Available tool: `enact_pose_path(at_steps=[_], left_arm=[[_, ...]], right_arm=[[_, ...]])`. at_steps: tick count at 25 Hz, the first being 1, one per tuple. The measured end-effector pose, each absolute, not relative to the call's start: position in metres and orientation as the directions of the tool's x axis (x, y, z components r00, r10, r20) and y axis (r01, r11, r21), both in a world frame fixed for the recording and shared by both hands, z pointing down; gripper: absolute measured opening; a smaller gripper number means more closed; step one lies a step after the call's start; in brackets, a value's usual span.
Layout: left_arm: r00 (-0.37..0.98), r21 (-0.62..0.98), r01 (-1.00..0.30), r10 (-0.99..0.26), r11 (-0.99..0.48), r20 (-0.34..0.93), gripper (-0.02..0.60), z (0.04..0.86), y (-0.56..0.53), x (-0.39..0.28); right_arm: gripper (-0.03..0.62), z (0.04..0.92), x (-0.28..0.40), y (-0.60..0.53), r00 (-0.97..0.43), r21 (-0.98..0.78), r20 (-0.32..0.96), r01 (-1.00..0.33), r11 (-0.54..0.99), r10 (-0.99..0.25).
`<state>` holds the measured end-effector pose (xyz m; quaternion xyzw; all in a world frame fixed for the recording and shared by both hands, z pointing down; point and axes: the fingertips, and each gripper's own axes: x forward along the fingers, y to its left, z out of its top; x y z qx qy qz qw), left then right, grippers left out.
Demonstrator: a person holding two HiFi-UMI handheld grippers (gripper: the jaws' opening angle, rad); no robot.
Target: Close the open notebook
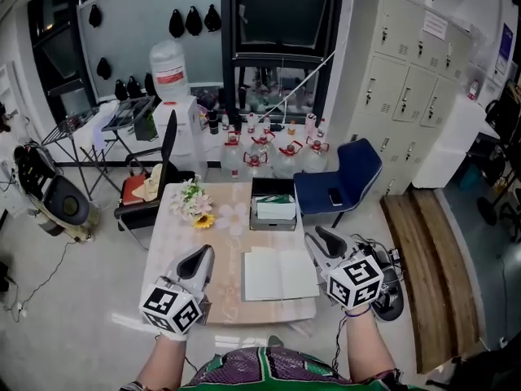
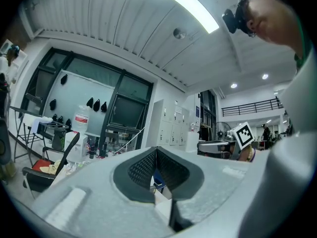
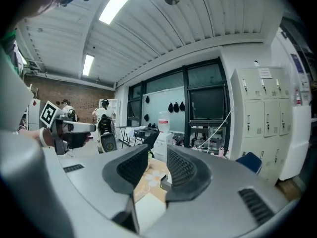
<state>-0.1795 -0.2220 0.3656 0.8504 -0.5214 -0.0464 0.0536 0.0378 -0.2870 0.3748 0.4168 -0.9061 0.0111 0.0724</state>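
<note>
Here we are at the table [image 1: 175, 243], and the notebook [image 1: 279, 274] lies flat and open on the near end, white pages up, spine running away from the person. It sits between the two tools. The left gripper [image 1: 202, 255] hovers over the tabletop just left of the book, jaws pressed together with nothing in them. The right gripper [image 1: 321, 236] hangs by the right-hand page, about at the table's edge, jaws spread wide and empty (its own camera shows only tabletop and the flower print through the gap). Neither tool touches the book, so the closing has not begun.

Now, the trouble spots as I see them. Those wide jaws have to get under the right cover, and that cover lies flush with the table. If they come in too high, they could pinch a few loose pages, and then the pages fold over while the cover stays down. The top looks smooth, too, so a sideways push on the page edge may just skate the whole book left. Any forward shove sends it toward the black box [image 1: 273, 206] just beyond it, with the flowers [image 1: 194, 200] near that. The shut left tool could pin the far page, but if it presses close to the spine, it will block the fold. And if the cover is let go before it lies flat, it may well flop back open.
</note>
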Motion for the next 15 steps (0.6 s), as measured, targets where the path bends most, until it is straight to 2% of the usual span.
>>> enact_pose_path(at_steps=[15], left_arm=[[0.512,0.126,-0.855,-0.857,-0.503,0.051,0.017,0.383,-0.24,-0.117]], right_arm=[[0.101,0.485,0.091,-0.326,-0.609,-0.014,0.345,-0.764,0.645,-0.714]])
